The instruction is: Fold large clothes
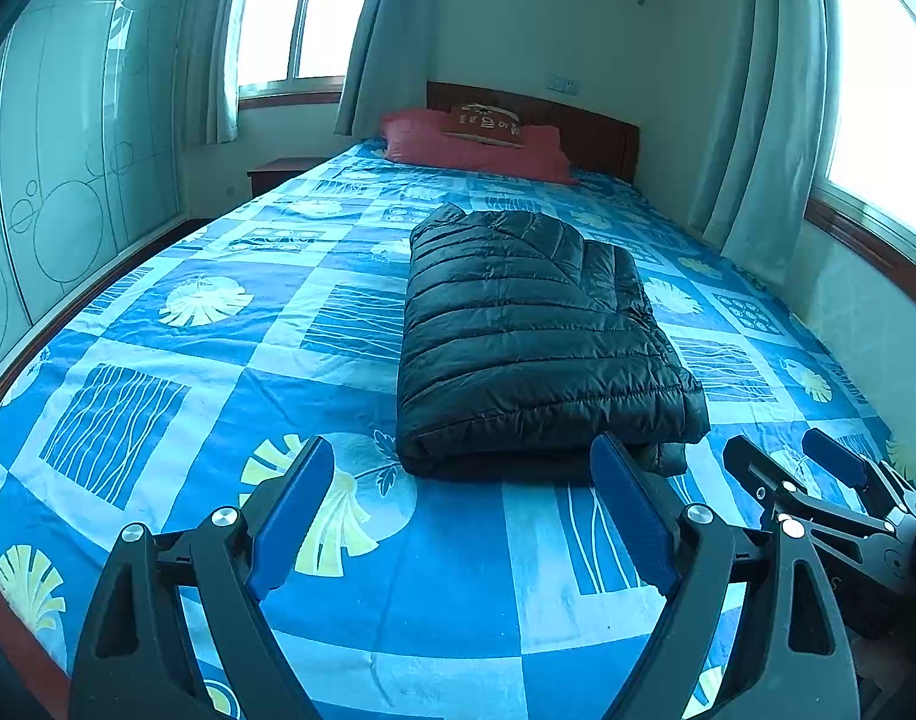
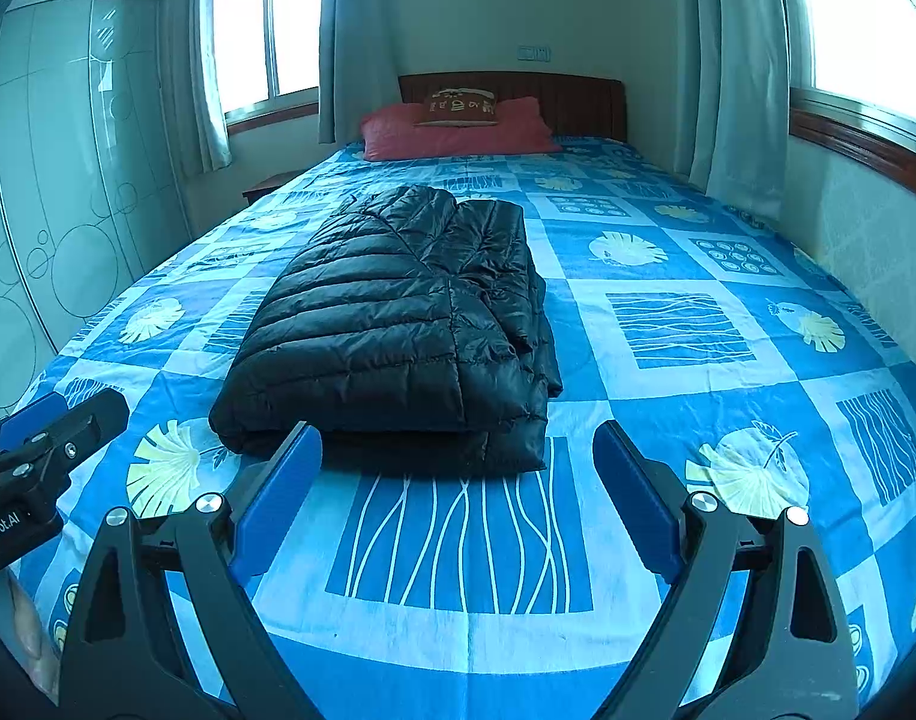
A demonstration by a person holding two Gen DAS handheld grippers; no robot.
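A black quilted down jacket [image 1: 536, 336] lies folded into a thick rectangular bundle in the middle of the bed; the right wrist view shows the same jacket [image 2: 398, 330]. My left gripper [image 1: 464, 456] hovers just short of the bundle's near edge, jaws wide open with nothing between the blue pads. The right gripper [image 2: 458, 444] is likewise open and empty, a little in front of the jacket's near edge. Each gripper appears in the other's view: the right gripper [image 1: 818, 456] at the lower right, the left gripper [image 2: 56, 414] at the lower left.
The bed carries a blue patterned sheet [image 1: 158, 396] [image 2: 728, 396]. At its head lie a red pillow [image 1: 476, 147] and a small brown cushion [image 2: 458, 107] against a wooden headboard. A wardrobe [image 1: 68, 192] stands left; curtained windows are behind and right.
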